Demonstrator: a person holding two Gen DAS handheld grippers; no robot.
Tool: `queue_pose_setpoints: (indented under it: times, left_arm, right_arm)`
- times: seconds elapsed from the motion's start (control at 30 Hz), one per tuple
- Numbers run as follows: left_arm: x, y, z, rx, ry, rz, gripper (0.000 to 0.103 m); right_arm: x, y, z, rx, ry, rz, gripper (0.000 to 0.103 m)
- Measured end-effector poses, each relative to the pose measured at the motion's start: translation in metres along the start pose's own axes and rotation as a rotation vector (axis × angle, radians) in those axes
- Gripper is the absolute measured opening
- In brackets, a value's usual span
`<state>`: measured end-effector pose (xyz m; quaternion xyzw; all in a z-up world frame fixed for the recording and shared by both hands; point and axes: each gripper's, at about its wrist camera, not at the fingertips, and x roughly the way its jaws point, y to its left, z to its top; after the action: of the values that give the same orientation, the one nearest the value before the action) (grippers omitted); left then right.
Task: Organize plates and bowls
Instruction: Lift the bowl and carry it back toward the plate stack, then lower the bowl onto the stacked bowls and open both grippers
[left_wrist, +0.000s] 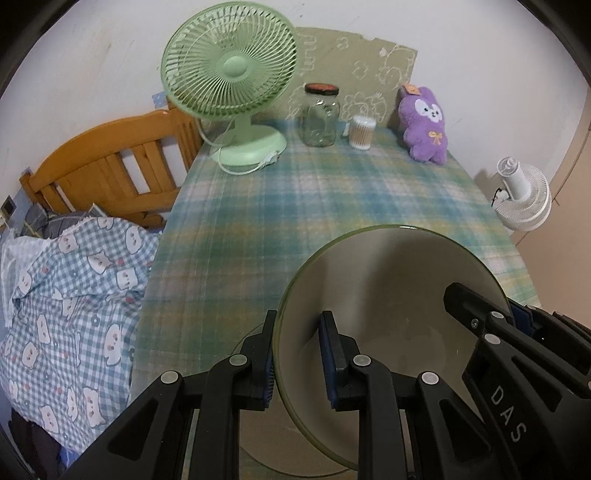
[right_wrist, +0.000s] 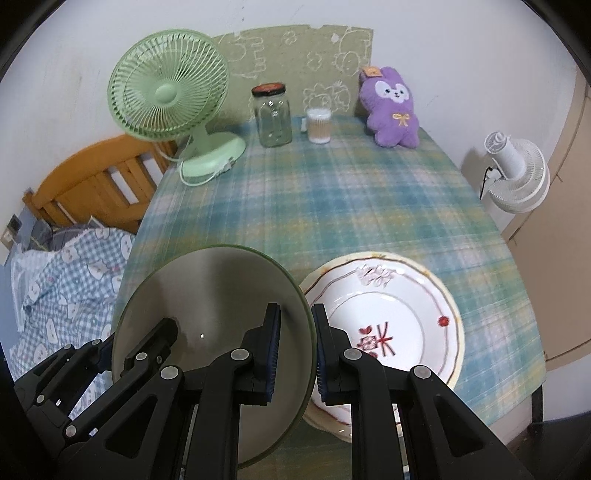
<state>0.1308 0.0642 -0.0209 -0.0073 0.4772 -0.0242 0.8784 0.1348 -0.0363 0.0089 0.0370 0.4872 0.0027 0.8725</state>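
Both hand-held grippers, left (left_wrist: 297, 356) and right (right_wrist: 295, 350), are pinching the green-rimmed bowl (right_wrist: 207, 295) by opposite rims, nearly closed, so it's probably risking clipping the patterned plate (right_wrist: 388, 317) beside it.

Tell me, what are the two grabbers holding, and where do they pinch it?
Both hold one green-rimmed bowl. The left gripper pinches its left rim; the right gripper pinches the opposite rim, beside the flowered plate.

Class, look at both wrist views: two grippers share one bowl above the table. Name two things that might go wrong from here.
1. The left gripper and right gripper each pinch only the thin rim of the green-rimmed bowl; it may slip or tilt if they move unevenly.
2. The bowl hangs right beside the patterned plate; lowering it could knock them together.
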Motion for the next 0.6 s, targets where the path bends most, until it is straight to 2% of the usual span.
queue_pose_setpoints:
  times: [0.6]
  left_arm:
    - [0.018,0.029,-0.024,-0.031,0.071,0.021,0.019]
  right_arm:
    - [0.025,0.027,-0.02,-0.025,0.075,0.005,0.02]
